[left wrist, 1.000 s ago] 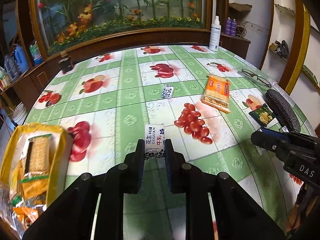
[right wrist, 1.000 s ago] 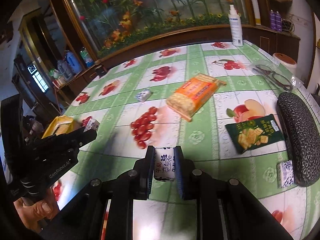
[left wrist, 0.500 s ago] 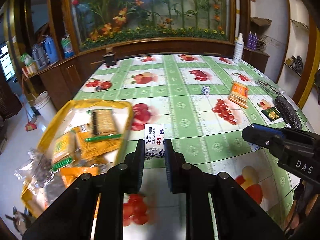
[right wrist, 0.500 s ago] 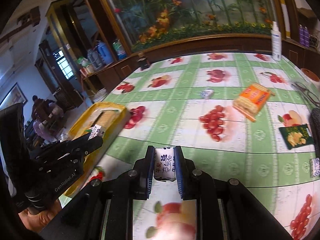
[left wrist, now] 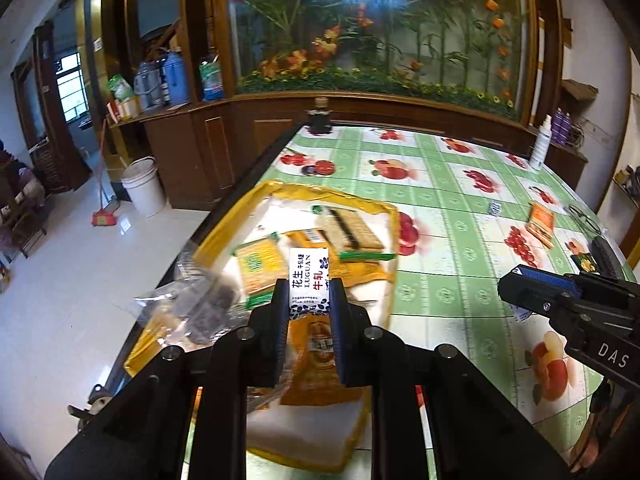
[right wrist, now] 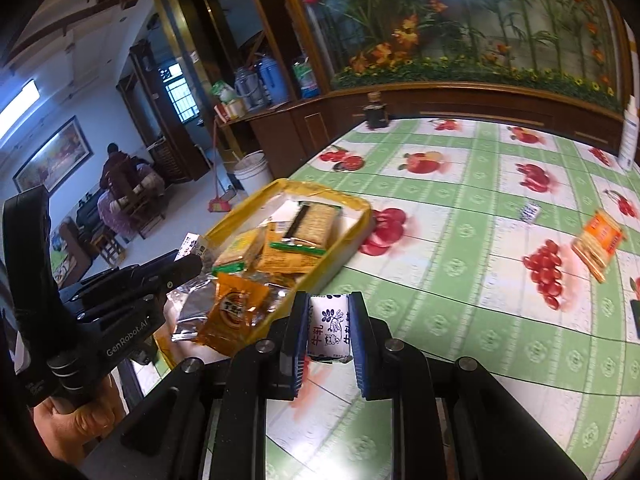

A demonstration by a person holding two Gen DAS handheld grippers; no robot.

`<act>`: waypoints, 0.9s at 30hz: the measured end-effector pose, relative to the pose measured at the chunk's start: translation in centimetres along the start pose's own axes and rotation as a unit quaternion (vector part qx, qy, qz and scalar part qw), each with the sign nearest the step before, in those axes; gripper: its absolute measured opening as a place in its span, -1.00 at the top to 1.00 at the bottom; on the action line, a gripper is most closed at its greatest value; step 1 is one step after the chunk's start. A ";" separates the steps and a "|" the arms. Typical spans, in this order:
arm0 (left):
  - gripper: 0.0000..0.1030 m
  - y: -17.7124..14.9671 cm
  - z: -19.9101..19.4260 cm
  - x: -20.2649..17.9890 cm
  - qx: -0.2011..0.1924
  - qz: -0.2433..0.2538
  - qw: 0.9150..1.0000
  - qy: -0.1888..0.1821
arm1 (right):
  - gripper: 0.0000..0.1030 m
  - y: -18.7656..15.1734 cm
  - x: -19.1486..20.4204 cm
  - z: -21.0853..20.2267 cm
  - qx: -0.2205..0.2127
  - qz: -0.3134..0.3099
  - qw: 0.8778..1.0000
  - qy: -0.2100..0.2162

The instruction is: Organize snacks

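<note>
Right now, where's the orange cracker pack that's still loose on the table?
The orange cracker pack lies at the right edge of the right wrist view, beside the printed cherries, far from the yellow tray.

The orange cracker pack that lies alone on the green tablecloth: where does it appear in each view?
Left wrist: the orange cracker pack lies small at the far right, beyond the right gripper.
Right wrist: the pack lies at the right edge, mid-height.
Shared landmark: the yellow tray of snacks.
</note>
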State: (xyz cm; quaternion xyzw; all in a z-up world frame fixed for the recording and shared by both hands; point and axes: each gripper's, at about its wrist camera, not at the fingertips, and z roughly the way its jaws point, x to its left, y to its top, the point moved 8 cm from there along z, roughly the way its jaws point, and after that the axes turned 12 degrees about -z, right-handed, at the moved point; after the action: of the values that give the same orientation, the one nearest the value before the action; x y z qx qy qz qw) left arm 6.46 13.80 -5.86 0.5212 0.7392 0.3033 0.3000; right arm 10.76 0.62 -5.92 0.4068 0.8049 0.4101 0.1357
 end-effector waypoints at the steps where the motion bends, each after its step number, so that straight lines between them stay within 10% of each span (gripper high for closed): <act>1: 0.68 0.1 0.0 0.6 -0.002 -0.005 1.000 0.003 | 0.62 0.2 0.5 0.3 0.001 -0.004 1.000 0.002; 27: 0.68 0.5 1.9 6.0 0.007 -0.039 0.998 0.040 | 0.62 6.9 4.0 6.8 -0.002 -0.039 0.999 0.018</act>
State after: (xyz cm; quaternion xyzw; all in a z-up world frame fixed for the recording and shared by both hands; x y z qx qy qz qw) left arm 6.49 19.93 -7.45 0.4816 0.7723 0.3072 0.2780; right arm 15.77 9.67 -4.37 0.3671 0.8216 0.4136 0.1382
